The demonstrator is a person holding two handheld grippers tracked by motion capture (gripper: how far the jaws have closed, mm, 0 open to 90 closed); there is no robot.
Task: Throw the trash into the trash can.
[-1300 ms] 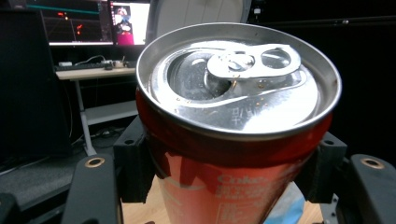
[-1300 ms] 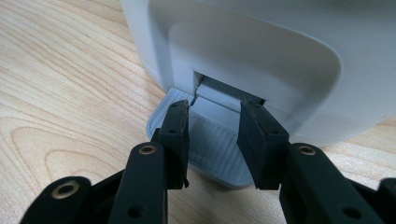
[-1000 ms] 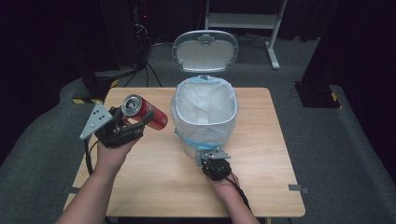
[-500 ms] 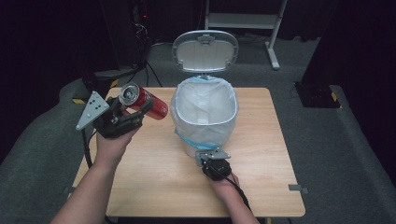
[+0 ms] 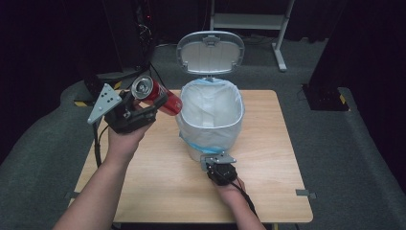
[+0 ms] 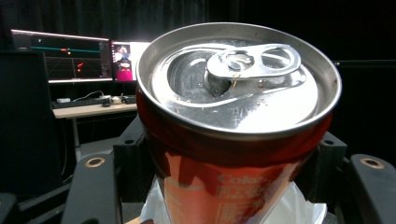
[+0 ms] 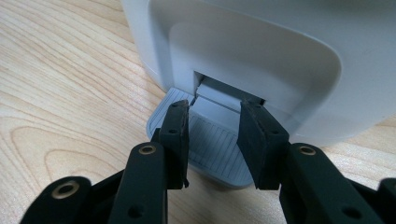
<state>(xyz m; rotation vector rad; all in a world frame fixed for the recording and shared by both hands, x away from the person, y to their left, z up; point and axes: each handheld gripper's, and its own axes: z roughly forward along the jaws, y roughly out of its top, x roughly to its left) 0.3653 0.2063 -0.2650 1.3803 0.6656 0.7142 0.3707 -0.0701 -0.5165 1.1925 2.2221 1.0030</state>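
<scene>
Holding red can (image 5: pixel 158 96) tilted, top toward camera, left tool (image 5: pixel 152 109) clamped

bright overhead light on the table (image 5: pixel 158 177), dark surroundings, glare on the can top (image 6: pixel 243 79), soft distant monitors (image 6: pixel 79 56)

A lab or recording studio, by the look of it. Black curtains (image 5: pixel 43 43) close off the far side and the floor is grey carpet (image 5: pixel 344 143). A lone wooden table (image 5: pixel 158 187) stands in the middle. Far off, lit monitors (image 6: pixel 79 56) sit on a desk (image 6: pixel 93 109), and cables (image 5: pixel 143 28) hang at a dark rack at far left.
</scene>
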